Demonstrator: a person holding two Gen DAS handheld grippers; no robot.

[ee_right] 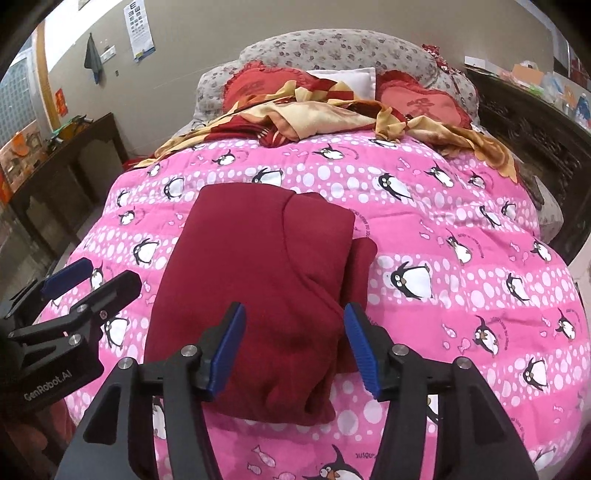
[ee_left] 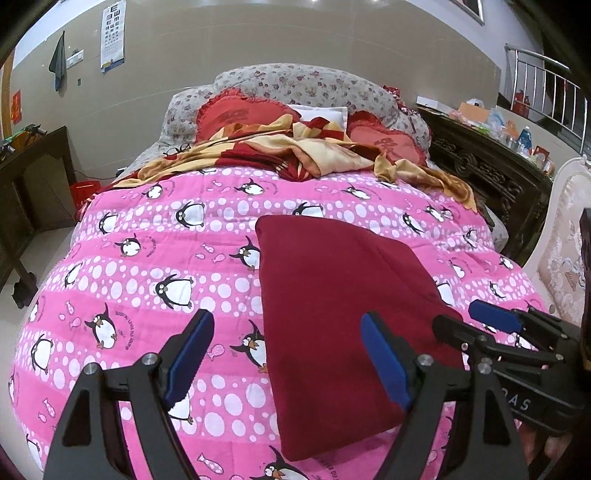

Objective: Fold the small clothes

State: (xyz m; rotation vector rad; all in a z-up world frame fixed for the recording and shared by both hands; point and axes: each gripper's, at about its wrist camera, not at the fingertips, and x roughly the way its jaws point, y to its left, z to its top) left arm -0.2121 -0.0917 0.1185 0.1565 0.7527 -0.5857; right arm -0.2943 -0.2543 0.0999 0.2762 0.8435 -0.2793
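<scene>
1. Dark red fabric, a small garment folded into a flat oblong, lies on a pink penguin-print quilt spread over a bed; in the left wrist view it fills the lower centre of the frame.

2. In the right wrist view the same garment shows a second folded layer along its right edge, with a curved seam running across the top layer.

3. Left gripper, at the bottom of its own view, has its blue-padded fingers spread wide apart; the left pad sits over bare quilt and the right pad over the garment's near right part, and nothing is held between them.

4. Right gripper, at the bottom of its own view, stands with its fingers parted above the near edge of the garment; cloth shows in the gap between the pads, but they do not press on it.

5. Each gripper appears in the other's frame: the right one at the lower right of the left wrist view, the left one at the lower left of the right wrist view, on either side of the garment.

6. Toward the top of both frames, a red and gold blanket lies crumpled against two red heart-shaped cushions and a floral headboard.

7. An eye chart hangs on the wall at upper left.
</scene>
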